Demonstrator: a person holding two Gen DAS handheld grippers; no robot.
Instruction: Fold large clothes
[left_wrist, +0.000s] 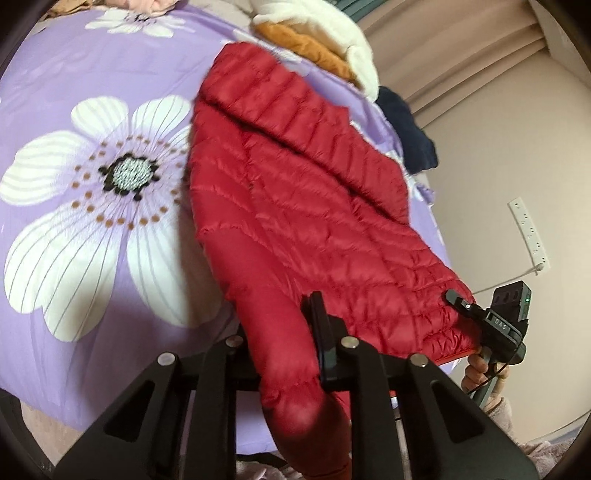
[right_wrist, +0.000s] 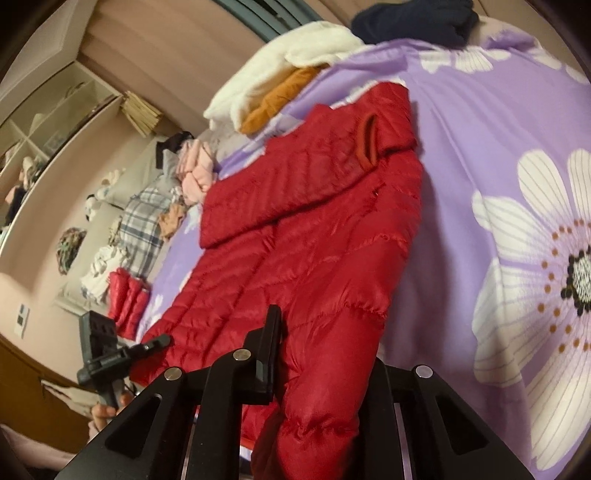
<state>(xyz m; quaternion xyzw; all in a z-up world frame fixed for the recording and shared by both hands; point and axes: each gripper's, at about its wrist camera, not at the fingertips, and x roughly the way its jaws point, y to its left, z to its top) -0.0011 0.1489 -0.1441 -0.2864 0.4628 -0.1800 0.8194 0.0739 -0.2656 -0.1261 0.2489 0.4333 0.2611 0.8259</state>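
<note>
Red puffer jacket (left_wrist: 295, 192) lies flat on the purple floral bedspread (left_wrist: 92, 92), 1 sleeve folded across its back. Both grippers work the near hem: left gripper (left_wrist: 295, 339) is pinched tight on red fabric at 1 corner, right gripper (right_wrist: 295, 354) likewise clamped on the other. Risk, as I judge it: slick nylon could slide out of either pinch under lift, or uneven raising could skew the fold and spill the tucked sleeve.
</note>
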